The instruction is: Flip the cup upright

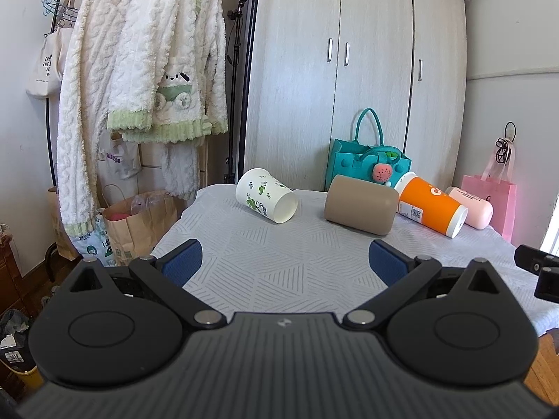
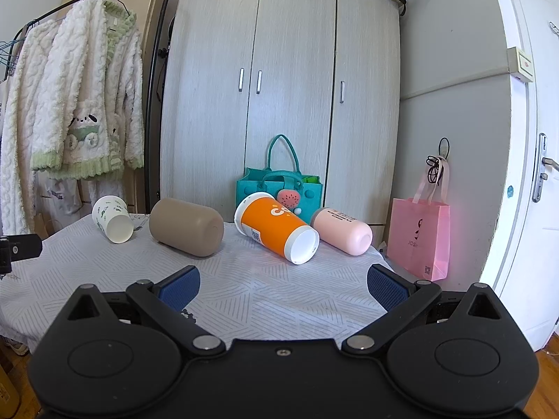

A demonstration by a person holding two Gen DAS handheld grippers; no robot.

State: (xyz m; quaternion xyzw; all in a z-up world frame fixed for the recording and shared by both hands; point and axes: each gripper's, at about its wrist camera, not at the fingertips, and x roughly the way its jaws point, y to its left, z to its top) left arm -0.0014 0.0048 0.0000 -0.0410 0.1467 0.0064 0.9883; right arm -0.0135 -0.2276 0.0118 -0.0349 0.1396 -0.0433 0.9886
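Both grippers you hold hover over the near edge of a table covered in a pale patterned cloth. Your left gripper has its blue-padded fingers spread wide, gripping nothing. Your right gripper is the same, fingers wide apart and empty. Four cups lie on their sides along the far edge, from left to right: a white leaf-print cup, a tan cup, an orange cup, and a pink cup. A teal bag stands behind them.
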